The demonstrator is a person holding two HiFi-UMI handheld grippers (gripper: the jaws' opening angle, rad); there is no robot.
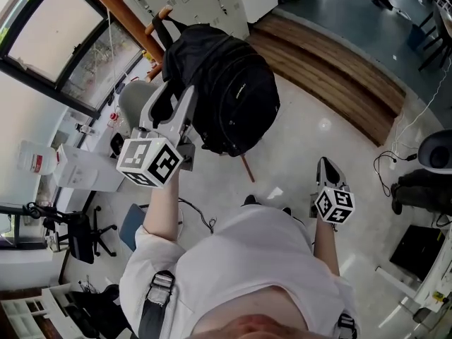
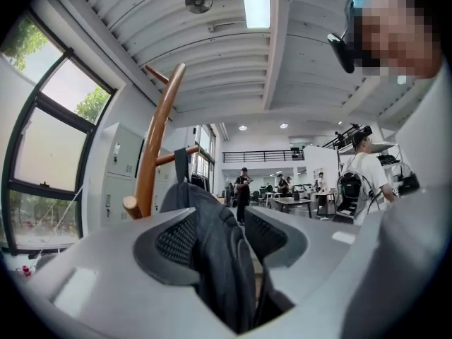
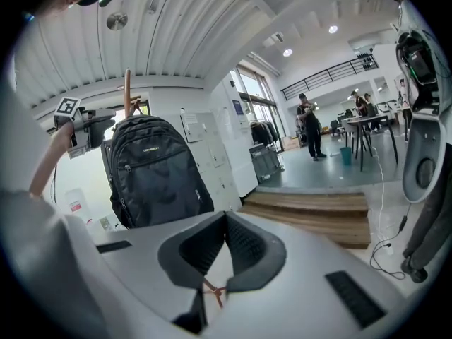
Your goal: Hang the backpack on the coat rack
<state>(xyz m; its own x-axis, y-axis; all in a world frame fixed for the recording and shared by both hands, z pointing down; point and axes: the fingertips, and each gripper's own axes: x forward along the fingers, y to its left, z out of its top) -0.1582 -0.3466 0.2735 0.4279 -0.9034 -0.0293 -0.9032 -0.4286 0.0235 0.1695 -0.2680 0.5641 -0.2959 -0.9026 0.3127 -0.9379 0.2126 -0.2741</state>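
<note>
On the coat rack (image 1: 131, 25) the backpack (image 1: 229, 90) hangs upright by its top loop. Left gripper (image 1: 174, 103), the nearer, stands spread, a strap (image 2: 222, 260) slack between its jaws, dead ahead; retreat, I judge, lies straight back. Right gripper (image 1: 327, 168) pressed together, empty, well apart.

Black backpack (image 1: 226, 90) hangs upright by top loop from wooden coat rack (image 1: 120, 16) peg.
</note>
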